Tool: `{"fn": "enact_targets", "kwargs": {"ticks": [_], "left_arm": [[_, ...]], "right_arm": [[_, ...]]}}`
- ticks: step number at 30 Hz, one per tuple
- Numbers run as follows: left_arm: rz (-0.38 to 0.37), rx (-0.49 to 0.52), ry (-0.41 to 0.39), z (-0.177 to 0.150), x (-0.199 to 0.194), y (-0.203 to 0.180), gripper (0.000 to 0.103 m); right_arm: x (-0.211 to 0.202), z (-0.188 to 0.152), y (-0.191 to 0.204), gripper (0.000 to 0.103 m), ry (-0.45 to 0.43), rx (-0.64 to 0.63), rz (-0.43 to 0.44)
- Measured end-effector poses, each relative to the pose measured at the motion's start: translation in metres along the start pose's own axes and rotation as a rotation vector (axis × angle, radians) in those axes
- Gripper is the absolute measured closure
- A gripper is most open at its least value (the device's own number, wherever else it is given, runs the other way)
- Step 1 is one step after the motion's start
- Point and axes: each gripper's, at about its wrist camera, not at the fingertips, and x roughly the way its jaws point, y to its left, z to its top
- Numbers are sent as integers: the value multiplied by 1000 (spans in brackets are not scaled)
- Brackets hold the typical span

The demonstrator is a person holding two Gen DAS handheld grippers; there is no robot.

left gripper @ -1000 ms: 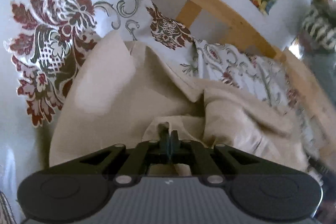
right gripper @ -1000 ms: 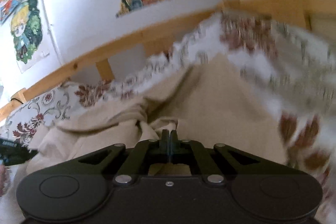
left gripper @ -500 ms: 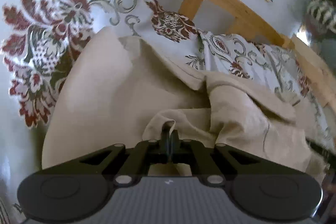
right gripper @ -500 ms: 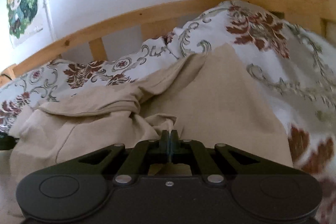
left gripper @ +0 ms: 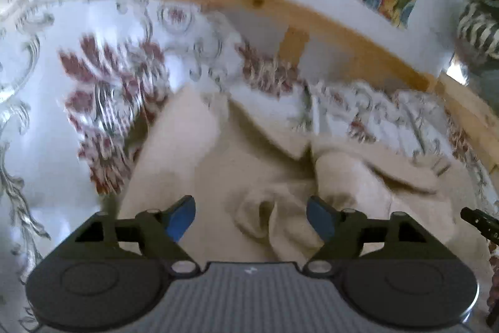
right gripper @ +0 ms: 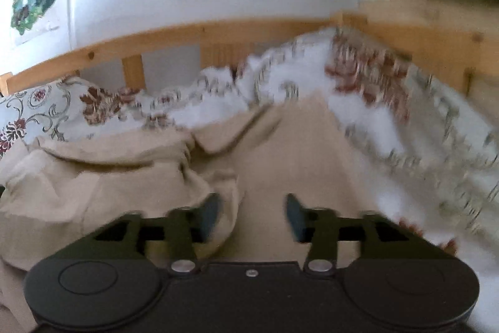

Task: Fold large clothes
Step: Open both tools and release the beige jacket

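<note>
The beige garment (left gripper: pixel 218 164) is left bunched on the bed (left gripper: pixel 40 102) near the wooden rail (left gripper: pixel 343 33), since the jaws of the left gripper (left gripper: pixel 251 216) and right gripper (right gripper: pixel 251 216) have just been opened, standing apart with only loose cloth between them, apparently releasing a laid fold.
</note>
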Motion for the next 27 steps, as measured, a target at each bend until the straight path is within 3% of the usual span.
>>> {"fn": "enact_targets", "kwargs": {"ticks": [2, 4, 7, 11, 15, 19, 21, 27], "left_arm": [[-18, -10, -9, 4, 0, -6, 18], [-29, -6, -11, 7, 5, -17, 17], [-45, 14, -1, 2, 19, -36, 10], [78, 102, 125, -17, 56, -56, 11], [125, 145, 132, -26, 62, -62, 8], [116, 126, 118, -23, 38, -61, 7], [100, 110, 105, -27, 17, -59, 4], [88, 164, 69, -51, -60, -62, 1]], "right_arm": [[-1, 6, 9, 27, -26, -21, 21], [4, 7, 19, 26, -24, -36, 33], [24, -3, 36, 24, 55, -67, 15], [36, -18, 48, 21, 120, -128, -5], [23, -17, 39, 18, 118, -121, -32], [-21, -18, 25, 16, 86, -69, -21], [-52, -22, 21, 7, 47, -54, 4], [-126, -35, 29, 1, 25, -127, 95]]}}
